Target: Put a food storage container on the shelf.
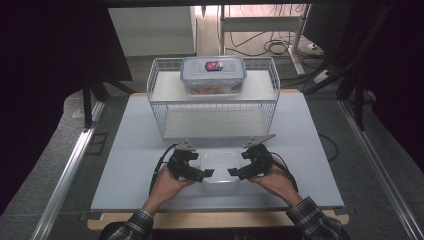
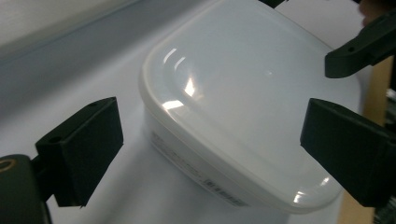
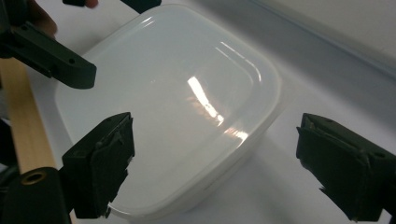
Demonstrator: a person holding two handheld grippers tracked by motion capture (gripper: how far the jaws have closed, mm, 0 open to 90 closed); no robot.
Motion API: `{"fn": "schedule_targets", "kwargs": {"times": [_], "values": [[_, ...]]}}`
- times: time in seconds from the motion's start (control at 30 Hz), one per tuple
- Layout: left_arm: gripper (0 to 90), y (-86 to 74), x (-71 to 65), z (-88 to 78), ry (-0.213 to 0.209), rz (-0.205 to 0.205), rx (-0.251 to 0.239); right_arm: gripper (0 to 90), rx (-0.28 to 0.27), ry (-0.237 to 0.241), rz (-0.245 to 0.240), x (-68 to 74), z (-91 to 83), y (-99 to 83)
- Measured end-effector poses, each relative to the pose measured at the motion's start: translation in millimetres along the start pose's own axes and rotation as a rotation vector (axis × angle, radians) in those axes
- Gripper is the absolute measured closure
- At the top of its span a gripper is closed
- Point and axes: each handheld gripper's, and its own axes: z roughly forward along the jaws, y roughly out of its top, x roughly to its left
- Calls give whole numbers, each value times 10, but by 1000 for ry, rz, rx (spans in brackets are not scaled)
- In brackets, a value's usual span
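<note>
A white translucent lidded container (image 1: 220, 166) lies on the pale table (image 1: 130, 165) near its front edge, between my two grippers. My left gripper (image 1: 199, 169) stands open at the container's left end. In the left gripper view its jaws (image 2: 212, 149) straddle the container (image 2: 243, 107), with a gap to the left pad (image 2: 84, 149). My right gripper (image 1: 239, 168) is open at the right end. The right gripper view has its jaws (image 3: 224, 165) spread wide around the container (image 3: 173, 107), and neither pad presses on it. Each gripper view also catches a jaw of the other gripper across the lid.
Behind the container stands a white wire rack (image 1: 215, 107) with a shelf. A clear box with a blue-rimmed lid (image 1: 213, 75) sits on top of it. A wooden strip (image 1: 220, 219) runs along the table's front edge. Dark curtains flank the table.
</note>
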Motion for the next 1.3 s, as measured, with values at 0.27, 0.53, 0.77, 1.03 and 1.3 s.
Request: {"fn": "schedule_targets", "kwargs": {"times": [0.27, 0.53, 0.77, 1.03, 1.3], "values": [[120, -89, -161, -68, -20, 7, 28, 225, 21, 54, 53, 119, -38, -84], [530, -211, -252, -282, 13, -76, -43, 573, -17, 37, 134, 164, -256, -198], [652, -237, -302, -337, 42, -126, -87, 681, -34, 23, 176, 199, -329, -219], [789, -267, -302, -362, 69, -154, -125, 786, -76, 8, 178, 181, -351, -250], [790, -240, -303, -393, 97, -146, -138, 787, -106, -42, 123, 238, -329, -230]]}}
